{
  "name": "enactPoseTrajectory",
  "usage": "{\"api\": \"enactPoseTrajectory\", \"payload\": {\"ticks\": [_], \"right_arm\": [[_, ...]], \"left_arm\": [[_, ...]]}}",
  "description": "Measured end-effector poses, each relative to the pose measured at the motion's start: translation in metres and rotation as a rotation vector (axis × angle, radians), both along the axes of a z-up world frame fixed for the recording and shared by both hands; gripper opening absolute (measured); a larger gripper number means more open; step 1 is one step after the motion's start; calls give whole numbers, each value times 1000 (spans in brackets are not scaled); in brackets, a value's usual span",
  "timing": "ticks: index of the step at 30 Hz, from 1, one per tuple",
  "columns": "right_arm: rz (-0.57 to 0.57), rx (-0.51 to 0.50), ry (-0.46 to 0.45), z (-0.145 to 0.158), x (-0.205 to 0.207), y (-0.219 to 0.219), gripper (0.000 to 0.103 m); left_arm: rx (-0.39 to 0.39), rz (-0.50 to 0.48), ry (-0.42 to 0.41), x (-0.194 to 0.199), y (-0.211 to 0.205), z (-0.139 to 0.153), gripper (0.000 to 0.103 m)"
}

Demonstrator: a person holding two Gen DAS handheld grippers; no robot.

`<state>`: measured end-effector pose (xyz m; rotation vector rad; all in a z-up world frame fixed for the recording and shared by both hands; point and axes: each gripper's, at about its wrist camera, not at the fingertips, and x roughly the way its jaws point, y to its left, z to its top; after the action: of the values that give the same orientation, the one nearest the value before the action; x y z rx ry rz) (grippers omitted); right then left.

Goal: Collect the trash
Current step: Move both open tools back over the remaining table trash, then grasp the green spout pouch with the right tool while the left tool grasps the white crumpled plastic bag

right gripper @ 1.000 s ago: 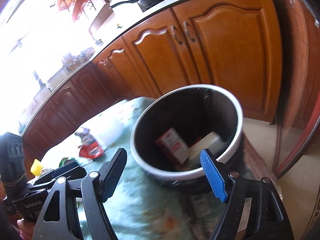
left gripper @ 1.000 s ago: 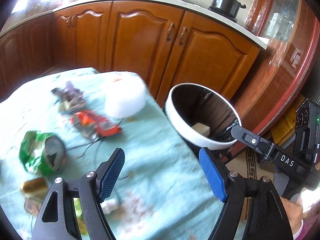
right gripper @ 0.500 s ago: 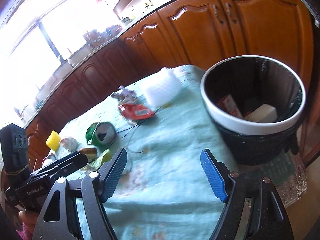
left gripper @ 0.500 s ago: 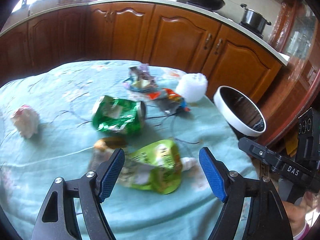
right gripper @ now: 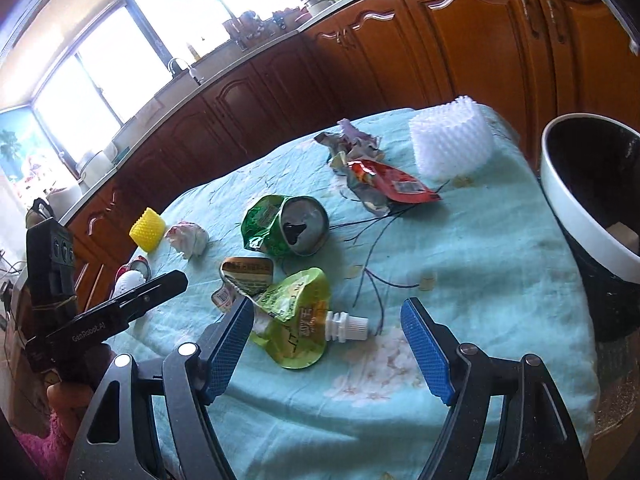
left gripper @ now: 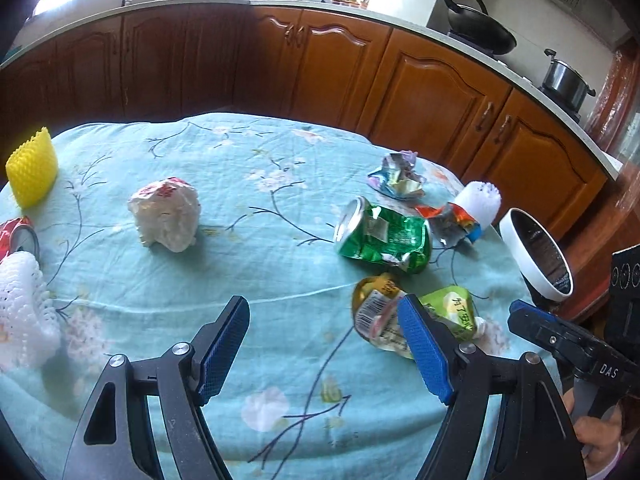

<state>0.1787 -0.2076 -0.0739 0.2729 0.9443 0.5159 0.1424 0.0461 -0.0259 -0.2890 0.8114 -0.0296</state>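
Note:
Trash lies scattered on a table with a light blue flowered cloth (left gripper: 256,240). A crushed green can (left gripper: 382,236) (right gripper: 286,226) lies near the middle. A green spouted pouch (right gripper: 294,318) (left gripper: 454,312) and a brown wrapper (right gripper: 244,274) lie in front of it. A crumpled white wad (left gripper: 166,214) sits further left. My left gripper (left gripper: 324,344) hovers open over bare cloth. My right gripper (right gripper: 328,344) is open just behind the pouch's white spout, holding nothing. The white-rimmed trash bin (right gripper: 592,184) (left gripper: 536,254) stands past the table's right edge.
A red wrapper (right gripper: 390,186), a silvery foil wrapper (left gripper: 396,176) and a white foam net (right gripper: 450,142) lie at the far right. A yellow foam net (left gripper: 32,168), a red can (left gripper: 18,236) and a white knitted item (left gripper: 22,312) sit at the left edge. Wooden cabinets (left gripper: 432,88) ring the table.
Both grippers have swung left, away from the bin and over the table's trash. The bin has slid to the right edge of both views. Both stay open and empty.

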Motion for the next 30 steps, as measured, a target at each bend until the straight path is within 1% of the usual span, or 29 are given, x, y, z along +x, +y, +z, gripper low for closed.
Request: {"api": "enactPoseTrajectory", "payload": {"ticks": [3, 6, 9, 13, 15, 17, 18, 20, 21, 22, 23, 24, 25, 26, 27, 30], "right_arm": [[61, -21, -13, 2, 0, 15, 78], [150, -64, -49, 5, -3, 34, 78], [223, -119, -98, 10, -5, 52, 78], [303, -181, -154, 14, -7, 76, 77], [339, -208, -161, 11, -5, 87, 70], [370, -234, -149, 3, -2, 97, 55], [380, -252, -139, -2, -1, 101, 52], [388, -295, -120, -14, 1, 107, 32], [382, -315, -119, -18, 1, 108, 29], [372, -326, -130, -18, 1, 108, 23], [364, -323, -131, -17, 1, 106, 17], [358, -312, -125, -15, 1, 103, 15], [346, -297, -118, -14, 2, 99, 9], [333, -291, -114, -13, 2, 95, 4], [319, -294, -111, -12, 2, 92, 3], [278, -274, -103, -9, -1, 80, 3]], "left_arm": [[1, 42, 8, -2, 19, 0, 77], [13, 81, 16, 2, 35, 0, 77], [18, 121, 17, 6, 51, 1, 77], [48, 173, 10, 17, 68, 0, 79], [60, 187, 12, 24, 74, -2, 79], [79, 197, 24, 36, 79, -7, 79], [85, 200, 31, 42, 82, -11, 79], [94, 208, 48, 55, 85, -19, 79], [98, 207, 53, 59, 86, -23, 77], [107, 206, 63, 66, 84, -27, 75], [114, 201, 71, 70, 83, -31, 63], [111, 188, 82, 73, 82, -34, 45], [108, 179, 93, 77, 81, -38, 43], [114, 177, 85, 76, 79, -38, 40], [112, 170, 77, 74, 77, -36, 34], [67, 137, 63, 62, 71, -31, 28]]}}
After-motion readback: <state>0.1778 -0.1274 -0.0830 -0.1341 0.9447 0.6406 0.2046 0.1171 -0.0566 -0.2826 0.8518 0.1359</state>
